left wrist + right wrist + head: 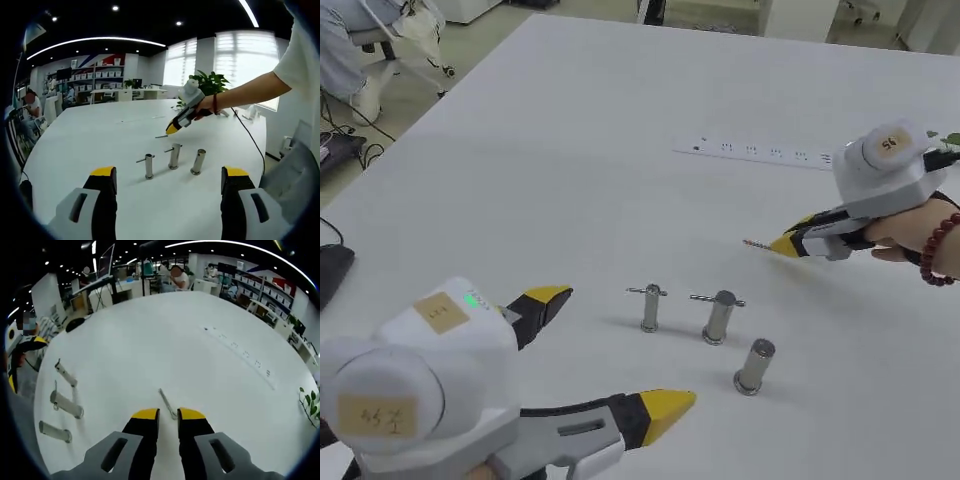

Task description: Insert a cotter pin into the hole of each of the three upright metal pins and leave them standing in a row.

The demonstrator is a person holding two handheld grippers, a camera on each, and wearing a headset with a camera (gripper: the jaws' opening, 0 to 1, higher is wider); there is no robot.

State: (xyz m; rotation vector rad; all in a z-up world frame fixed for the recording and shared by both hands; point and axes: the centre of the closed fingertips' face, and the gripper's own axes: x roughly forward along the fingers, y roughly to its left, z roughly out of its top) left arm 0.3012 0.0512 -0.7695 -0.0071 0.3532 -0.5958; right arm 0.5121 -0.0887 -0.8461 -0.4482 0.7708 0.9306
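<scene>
3 short silver metal pins stand upright in a slightly bent row on the white worktop; seen from the head view, the left pin carries the 1st cotter pin crosswise through its top; the middle pin carries the 2nd cotter pin the same way; the right pin stands bare-headed; the 3rd cotter pin juts from the closed tips of the right hand-held gripper, apart from the row.
</scene>
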